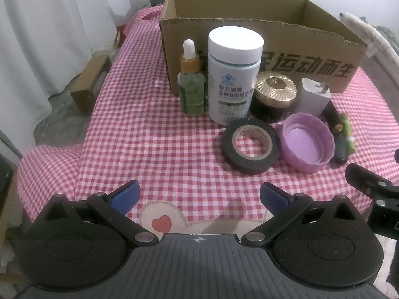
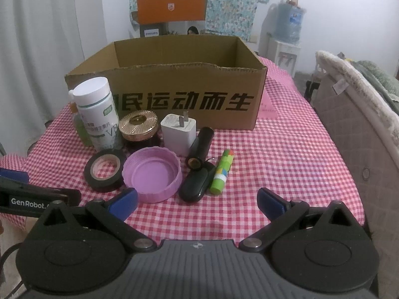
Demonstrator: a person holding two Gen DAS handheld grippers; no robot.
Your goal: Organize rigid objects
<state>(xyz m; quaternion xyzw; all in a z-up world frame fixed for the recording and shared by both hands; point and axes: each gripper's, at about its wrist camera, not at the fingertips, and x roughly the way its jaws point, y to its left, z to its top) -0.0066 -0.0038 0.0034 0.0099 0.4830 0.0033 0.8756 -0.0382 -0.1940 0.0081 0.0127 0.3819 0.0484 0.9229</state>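
1. The left gripper (image 1: 198,195) hovers over the near edge of the red-and-white checked tablecloth (image 1: 149,137), its blue-padded jaws spread wide with nothing between them. The right gripper (image 2: 197,199) hovers likewise, wide open and empty, just short of the front row of items.
2. Nearest the near edge lie the black roll of electrical tape (image 2: 104,169), the upturned lilac plastic screw lid (image 2: 152,174), a glossy black oval fob (image 2: 197,184) and a green patterned glue stick (image 2: 222,172), with a black cylindrical tube (image 2: 200,147) pointing away behind them.
3. Behind these stand a green glass dropper bottle (image 1: 191,84), a tall white plastic supplement bottle (image 1: 233,74), a dark jar with a ribbed gold lid (image 2: 138,129) and a white plug adapter (image 2: 178,132), close against the box front.
4. Farthest, toward the far edge of the tabletop, sits the open brown cardboard box (image 2: 174,99) with black lettering; what I can see of its inside looks bare.
5. Judgement: nothing is packed yet. I would begin with the front row, which is unobstructed, so the tall bottles are not knocked over. The lilac lid is best pinched across one wall, and the glue stick across its width. Lift each clear of the box's torn front rim before releasing.
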